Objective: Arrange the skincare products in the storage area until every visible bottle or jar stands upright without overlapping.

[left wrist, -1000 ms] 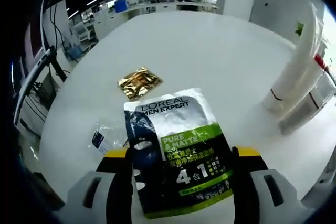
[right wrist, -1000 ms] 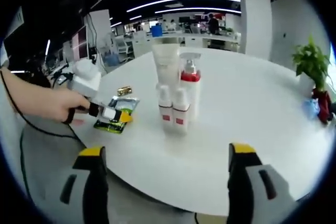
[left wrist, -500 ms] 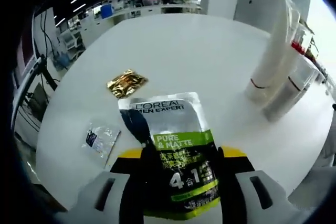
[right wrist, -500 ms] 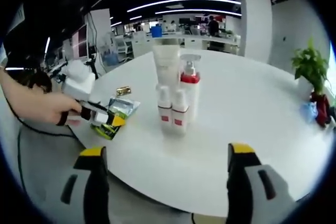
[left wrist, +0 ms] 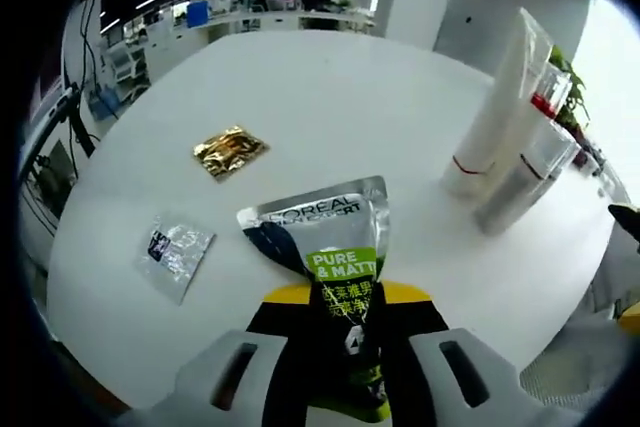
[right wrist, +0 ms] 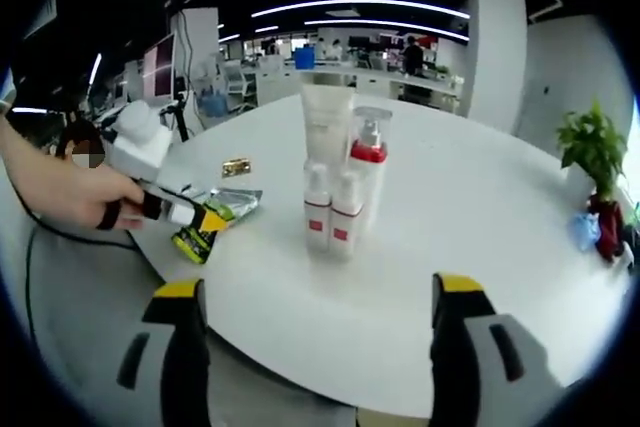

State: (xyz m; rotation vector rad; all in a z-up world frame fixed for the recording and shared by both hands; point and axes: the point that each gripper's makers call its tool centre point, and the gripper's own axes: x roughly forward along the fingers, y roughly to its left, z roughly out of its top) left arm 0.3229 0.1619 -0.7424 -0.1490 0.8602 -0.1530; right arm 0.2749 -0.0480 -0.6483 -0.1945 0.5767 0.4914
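Observation:
My left gripper (left wrist: pixel 345 299) is shut on the lower end of a green and silver face-mask sachet (left wrist: pixel 325 237), which buckles between the jaws on the white round table (left wrist: pixel 330 97). In the right gripper view the same left gripper (right wrist: pixel 190 215) is held by a hand (right wrist: pixel 70 192) at the table's left edge, with the sachet (right wrist: pixel 222 215) in it. Upright in a tight cluster stand a white tube (right wrist: pixel 328 132), a red-collared pump bottle (right wrist: pixel 368 175) and two small bottles (right wrist: pixel 318 212). My right gripper (right wrist: pixel 315 292) hangs open before the table's near edge, holding nothing.
A gold sachet (left wrist: pixel 230 152) and a small clear sachet (left wrist: pixel 175 255) lie flat left of the mask sachet. The tube (left wrist: pixel 495 107) and bottles (left wrist: pixel 525 175) stand to the right. A potted plant (right wrist: pixel 590 142) and a blue item (right wrist: pixel 588 230) sit at the table's far right.
My left jaws have closed from wide apart onto the mask sachet, which now buckles inward. The left view has tilted and shifted. The right gripper stays open and nearly still.

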